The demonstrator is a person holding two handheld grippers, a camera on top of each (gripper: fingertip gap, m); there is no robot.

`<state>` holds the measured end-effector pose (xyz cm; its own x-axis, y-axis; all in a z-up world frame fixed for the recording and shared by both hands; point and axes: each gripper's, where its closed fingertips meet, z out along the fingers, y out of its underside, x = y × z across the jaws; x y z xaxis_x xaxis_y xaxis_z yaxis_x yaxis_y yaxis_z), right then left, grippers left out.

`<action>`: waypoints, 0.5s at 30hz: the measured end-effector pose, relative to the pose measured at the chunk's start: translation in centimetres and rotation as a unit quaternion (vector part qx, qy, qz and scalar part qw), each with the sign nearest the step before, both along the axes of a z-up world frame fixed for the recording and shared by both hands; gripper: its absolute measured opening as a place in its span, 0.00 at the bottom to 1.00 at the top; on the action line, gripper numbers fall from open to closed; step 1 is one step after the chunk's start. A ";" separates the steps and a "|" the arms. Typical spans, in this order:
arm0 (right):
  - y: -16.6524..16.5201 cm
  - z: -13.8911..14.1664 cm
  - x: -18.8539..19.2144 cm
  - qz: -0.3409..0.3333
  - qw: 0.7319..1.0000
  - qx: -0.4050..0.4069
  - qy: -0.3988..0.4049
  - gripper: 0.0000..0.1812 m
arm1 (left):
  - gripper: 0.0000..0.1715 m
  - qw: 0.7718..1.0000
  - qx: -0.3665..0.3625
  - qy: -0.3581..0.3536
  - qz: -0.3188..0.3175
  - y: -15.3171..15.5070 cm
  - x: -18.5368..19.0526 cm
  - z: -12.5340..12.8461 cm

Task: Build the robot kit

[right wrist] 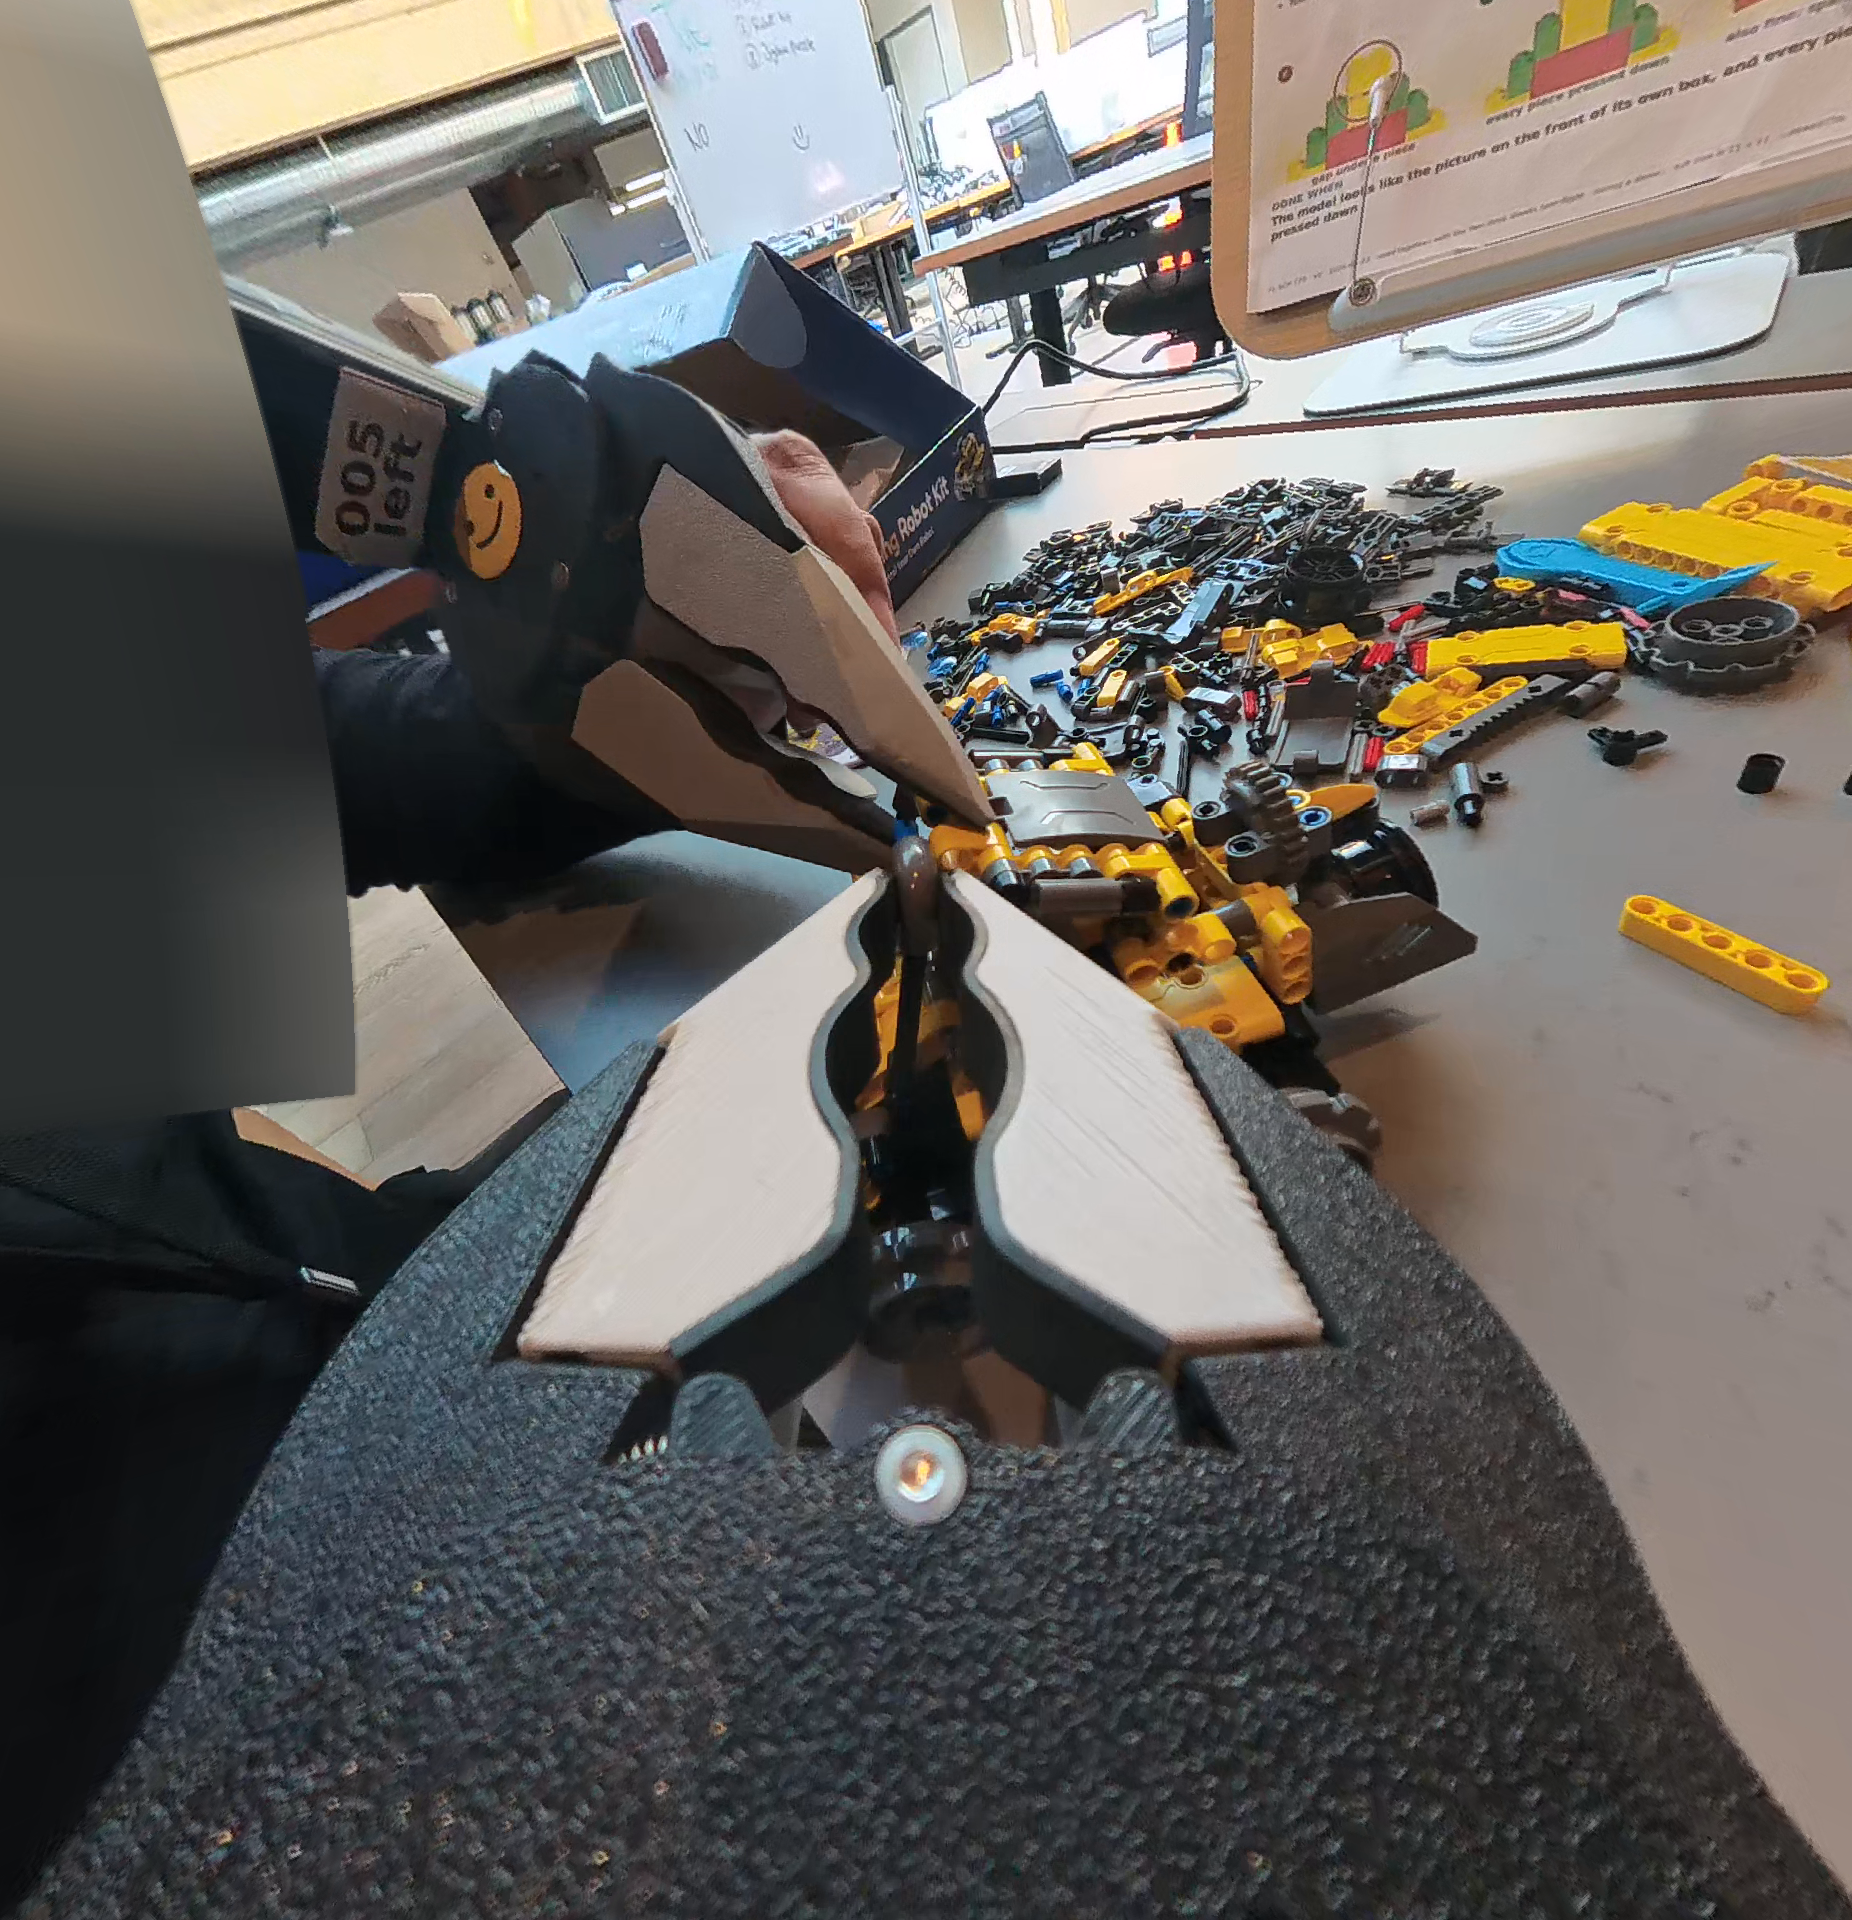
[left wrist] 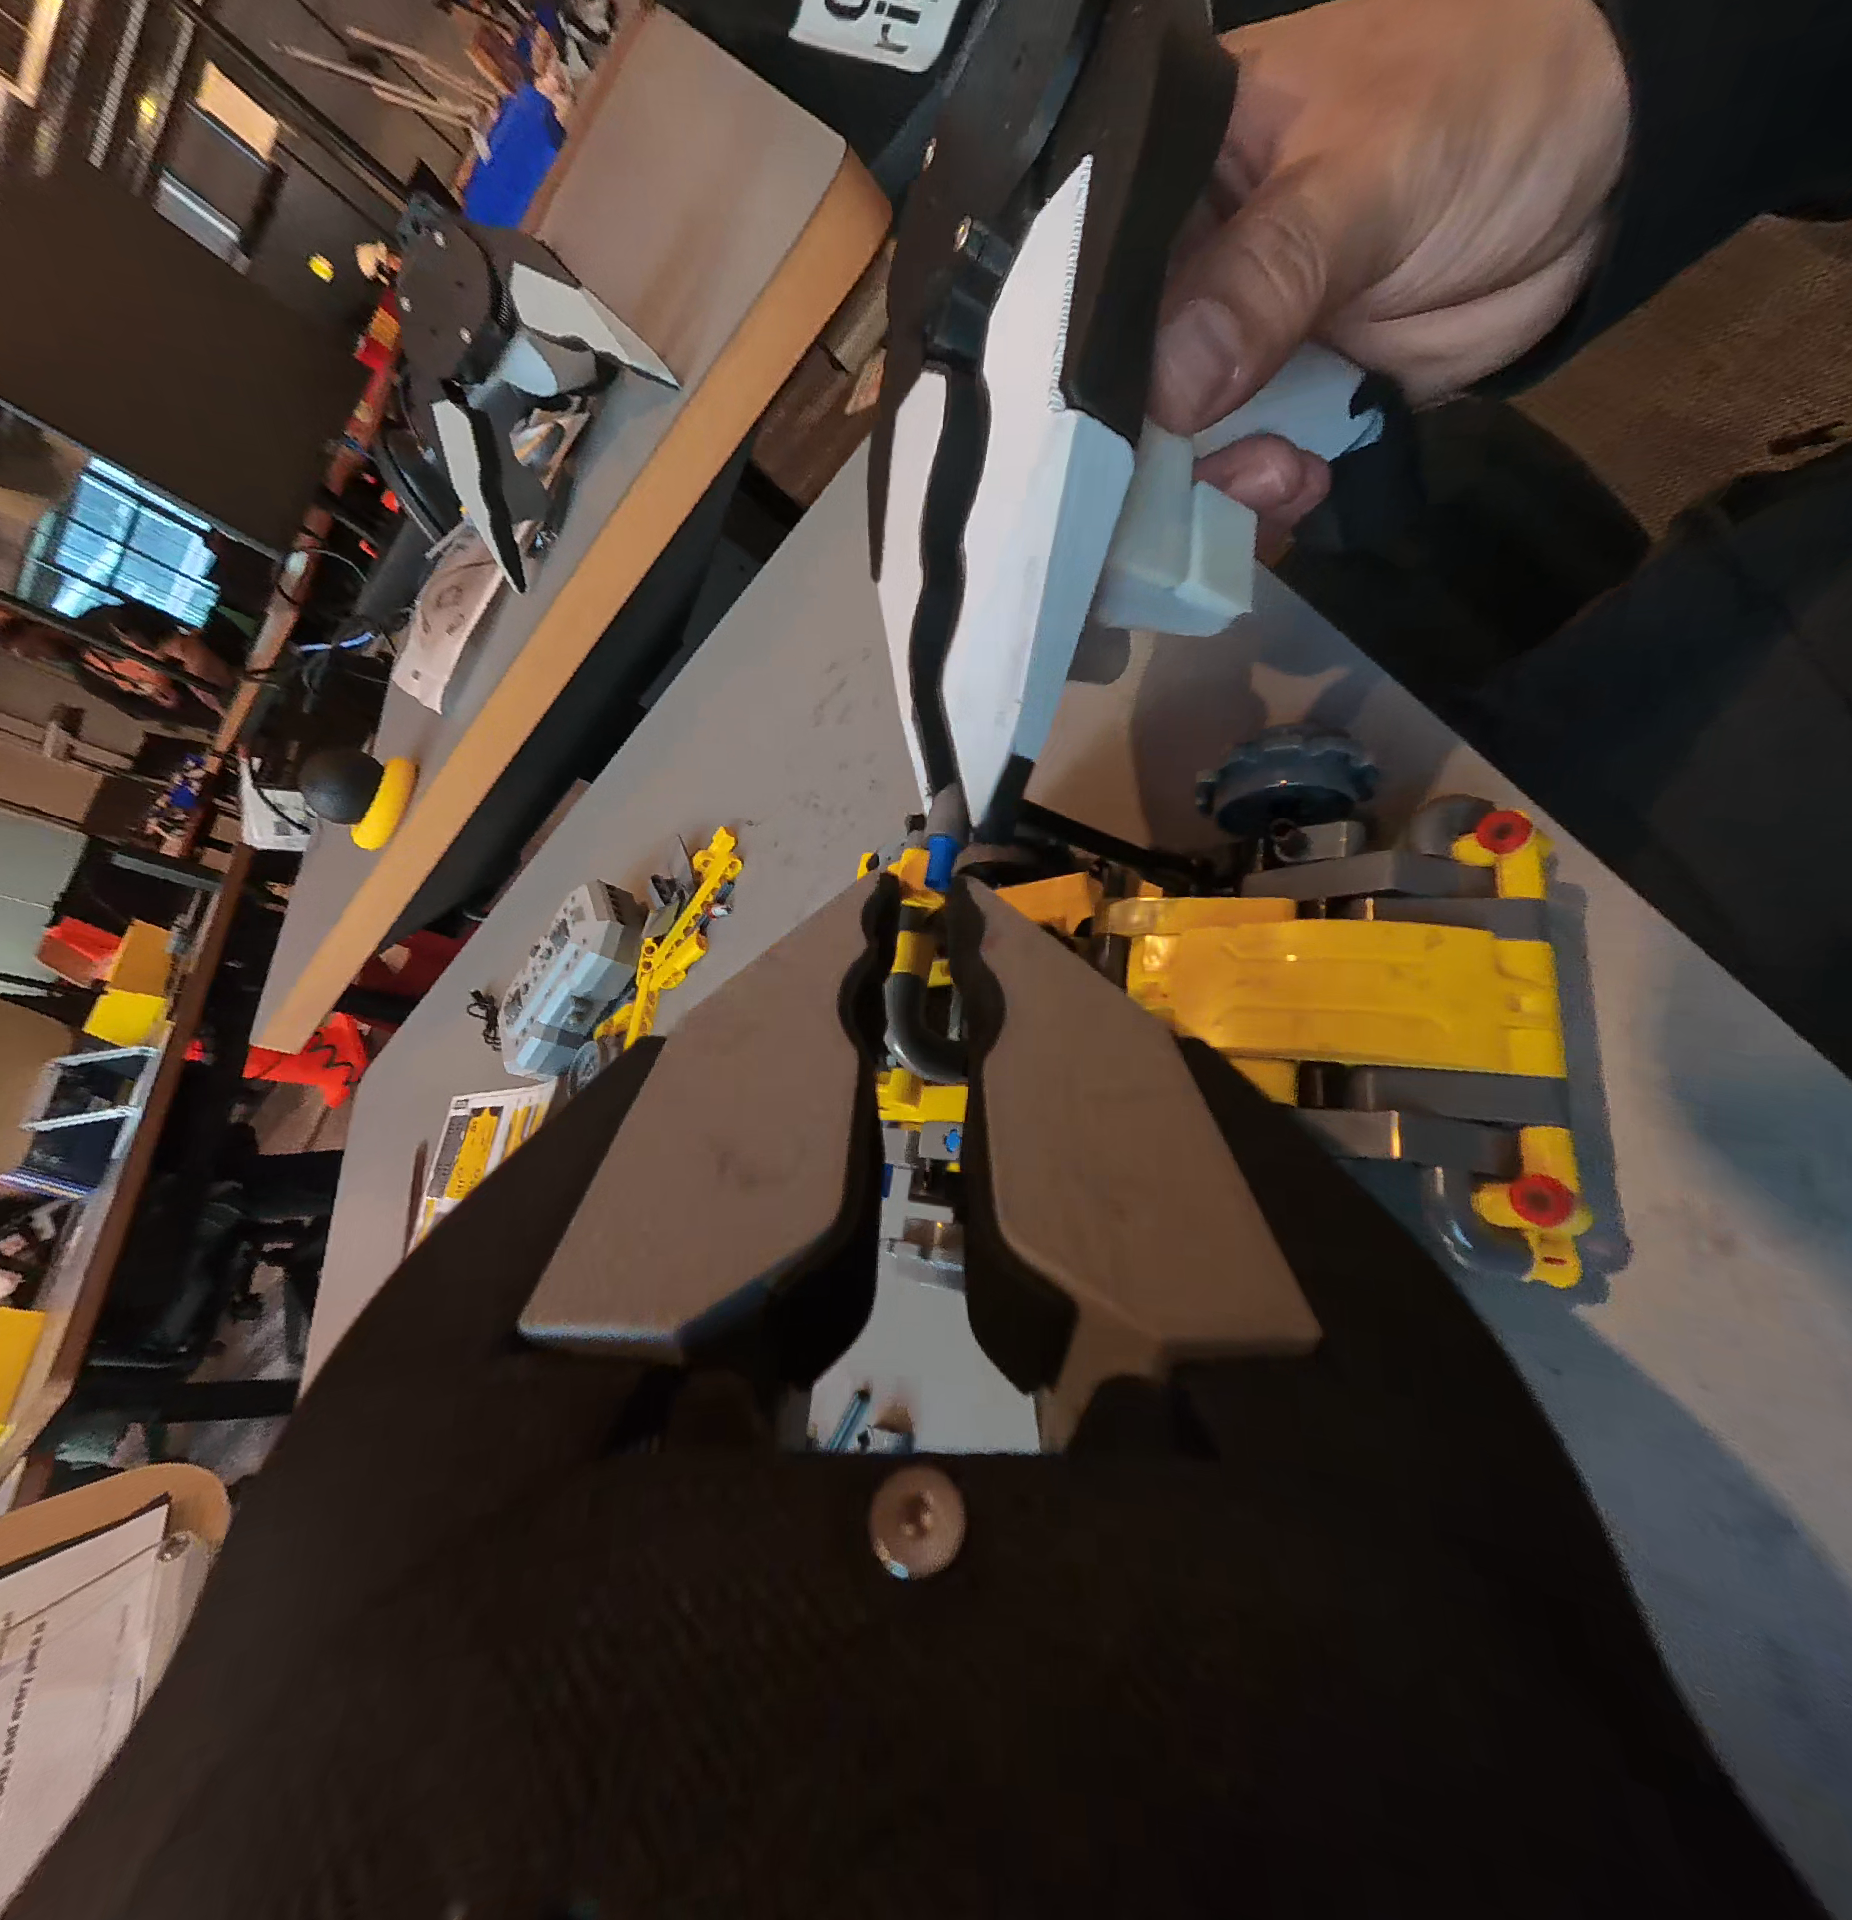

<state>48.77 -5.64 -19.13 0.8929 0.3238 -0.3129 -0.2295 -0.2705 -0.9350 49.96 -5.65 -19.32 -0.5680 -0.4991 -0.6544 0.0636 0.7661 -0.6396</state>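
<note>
While I had both tongs on the yellow-and-grey brick vehicle (right wrist: 1192, 894), it sat on the grey surface (right wrist: 1524, 1143), loose parts pile (right wrist: 1317, 623) just beyond. Left tongs (left wrist: 917, 904) were nearly closed on its yellow end, apparently bracing it. Right tongs (right wrist: 914, 883) were pinched shut on a dark grey connector (right wrist: 911, 868) at the tips, so the model looked steadied from both sides.

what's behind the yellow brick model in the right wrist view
Behind the yellow brick model a pile of loose pieces lies on the table; the model covers the nearest ones.
</note>
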 end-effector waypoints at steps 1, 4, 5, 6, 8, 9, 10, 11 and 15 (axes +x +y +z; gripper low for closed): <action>0.0 0.0 0.0 -0.004 1.000 0.002 -0.006 0.04 | 0.03 1.000 0.001 -0.011 0.001 0.0 0.0 0.0; -0.2 0.0 0.5 -0.030 0.999 0.007 -0.025 0.03 | 0.03 0.999 0.000 -0.039 0.016 0.2 0.3 0.1; -0.2 -0.1 0.6 -0.035 0.999 0.005 -0.020 0.03 | 0.03 0.999 -0.005 -0.044 0.018 0.2 0.3 0.2; -0.2 -0.1 0.6 -0.035 0.999 0.003 -0.011 0.04 | 0.03 0.999 -0.008 -0.049 0.021 0.2 0.3 0.2; -0.2 -0.2 0.8 -0.041 0.999 0.000 0.000 0.04 | 0.03 0.998 -0.003 -0.060 0.026 0.3 0.3 0.2; -0.2 -0.2 0.8 -0.044 0.999 -0.001 0.003 0.04 | 0.03 0.998 -0.001 -0.063 0.030 0.3 0.3 0.2; -0.2 -0.2 0.9 -0.048 0.999 -0.002 0.005 0.04 | 0.03 0.997 -0.004 -0.064 0.033 0.4 0.4 0.2; -0.2 -0.2 1.0 -0.051 0.999 -0.002 0.004 0.04 | 0.03 0.997 -0.008 -0.066 0.036 0.4 0.4 0.3; -0.1 -0.3 1.4 -0.061 0.998 -0.006 0.014 0.04 | 0.03 0.997 -0.012 -0.069 0.040 0.4 0.5 0.3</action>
